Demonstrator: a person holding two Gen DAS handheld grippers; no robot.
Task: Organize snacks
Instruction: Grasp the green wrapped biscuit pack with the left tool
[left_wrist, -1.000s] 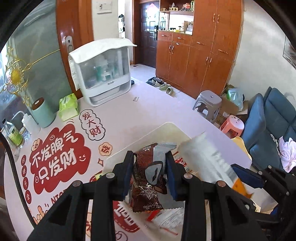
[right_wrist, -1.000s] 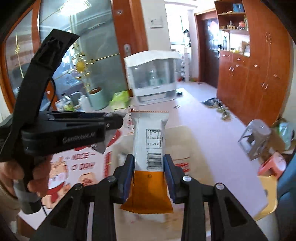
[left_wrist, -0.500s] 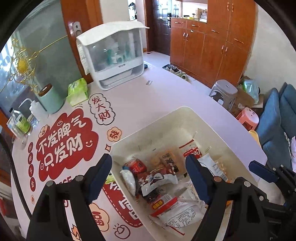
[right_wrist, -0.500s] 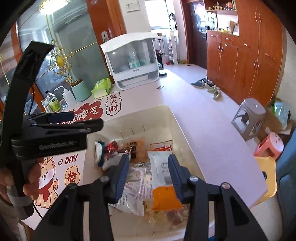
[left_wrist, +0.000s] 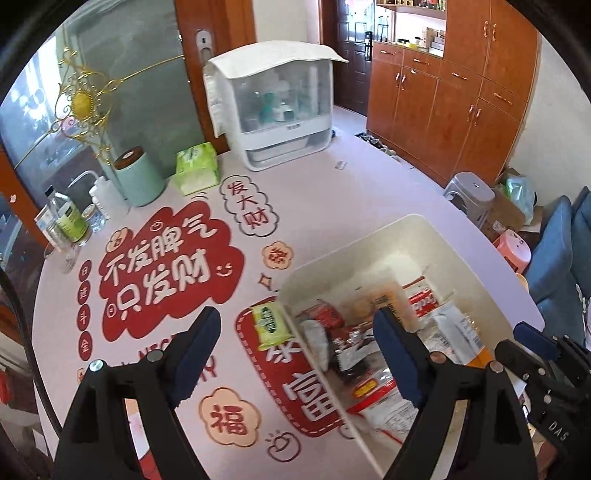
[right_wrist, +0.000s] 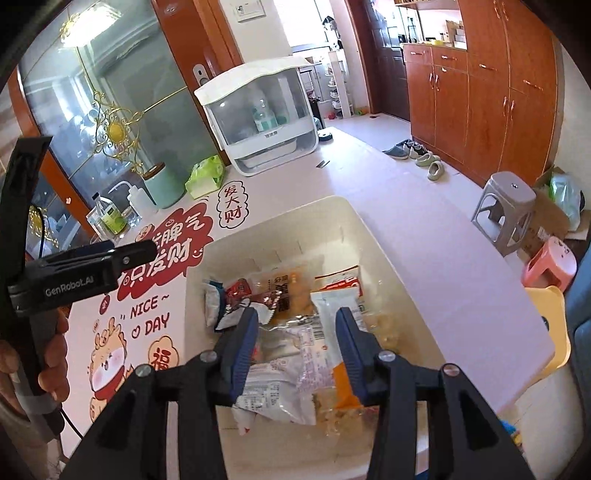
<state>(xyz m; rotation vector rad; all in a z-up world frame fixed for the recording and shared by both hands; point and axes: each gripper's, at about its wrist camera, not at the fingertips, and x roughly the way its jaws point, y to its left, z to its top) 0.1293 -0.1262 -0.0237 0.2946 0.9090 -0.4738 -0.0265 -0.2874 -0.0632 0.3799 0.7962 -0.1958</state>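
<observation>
Between picks: both grippers empty over the bin (left_wrist: 354, 251), one snack outside it.

Left gripper (left_wrist: 295, 354) jaws wide, straddling the bin's left wall; green packet (left_wrist: 269, 325) lies on the table just outside that wall, judged next to collect: shift left, lower, close. Bin holds mixed wrappers: red-brown pack (right_wrist: 258, 297), orange pouch (right_wrist: 291, 291), white-orange bar (right_wrist: 338, 325). Right gripper (right_wrist: 295, 343) jaws apart, holding nothing, above the pile.

Cream bin (right_wrist: 280, 218) on the desk, heaped with mixed snack packets (right_wrist: 291, 343) below the right fingers (right_wrist: 242, 347), green-yellow packet (left_wrist: 269, 325) flat outside it between the left fingers (left_wrist: 201, 345)
</observation>
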